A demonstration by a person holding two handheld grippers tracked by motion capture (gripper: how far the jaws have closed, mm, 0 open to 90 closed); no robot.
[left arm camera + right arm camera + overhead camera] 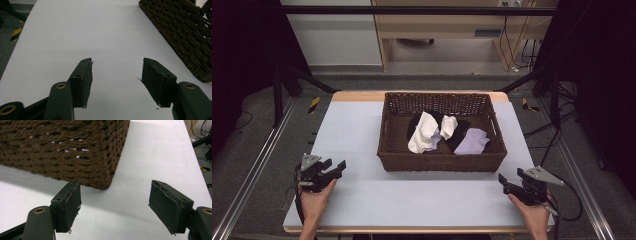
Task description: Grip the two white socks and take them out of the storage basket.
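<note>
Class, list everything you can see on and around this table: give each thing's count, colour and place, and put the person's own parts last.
Wicker basket: one, dark brown, middle of the table.
Cloth pieces: several, heaped inside the basket; a white one, a smaller white one, a lilac one, black ones beneath.
Table: one, pale top with wooden edge.
Wooden furniture: one, light wood, on the floor behind the table.
Left gripper: black, open, near left corner of the table.
Right gripper: black, open, near right corner.
Hands: two, left, right.

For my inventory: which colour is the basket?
Dark brown wicker basket, clearest in the right gripper view.
</note>
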